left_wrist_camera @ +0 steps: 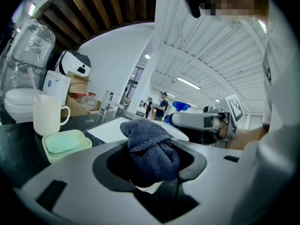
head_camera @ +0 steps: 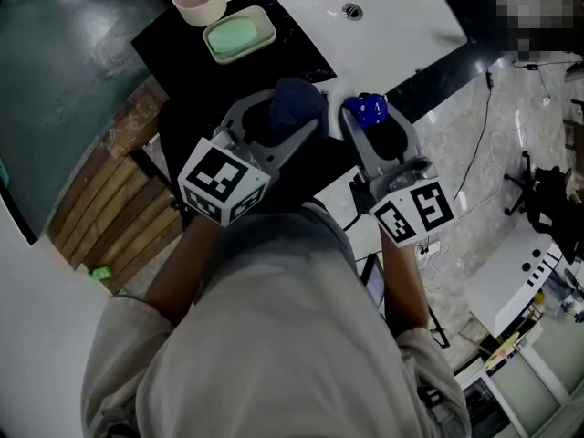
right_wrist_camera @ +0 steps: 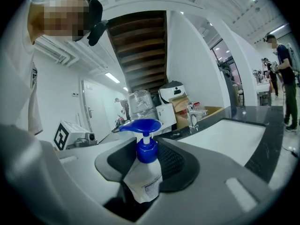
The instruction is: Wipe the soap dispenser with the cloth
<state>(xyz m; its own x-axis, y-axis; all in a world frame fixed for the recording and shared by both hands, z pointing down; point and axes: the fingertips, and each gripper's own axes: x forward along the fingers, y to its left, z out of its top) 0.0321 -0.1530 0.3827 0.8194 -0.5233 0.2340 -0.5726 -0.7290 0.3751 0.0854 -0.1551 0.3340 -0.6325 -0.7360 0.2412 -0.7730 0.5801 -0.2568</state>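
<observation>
Gripping cloth point(left_wrist_camera: 151, 146) in left gripper point(head_camera: 274, 128), soap dispenser point(right_wrist_camera: 143, 175) in right gripper point(head_camera: 383, 140); apparently not yet touching. Wipe about to start: needs cloth pressed against dispenser, then rubbed.

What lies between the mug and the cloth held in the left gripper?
A green soap dish on the dark counter, clearest in the head view.
</observation>
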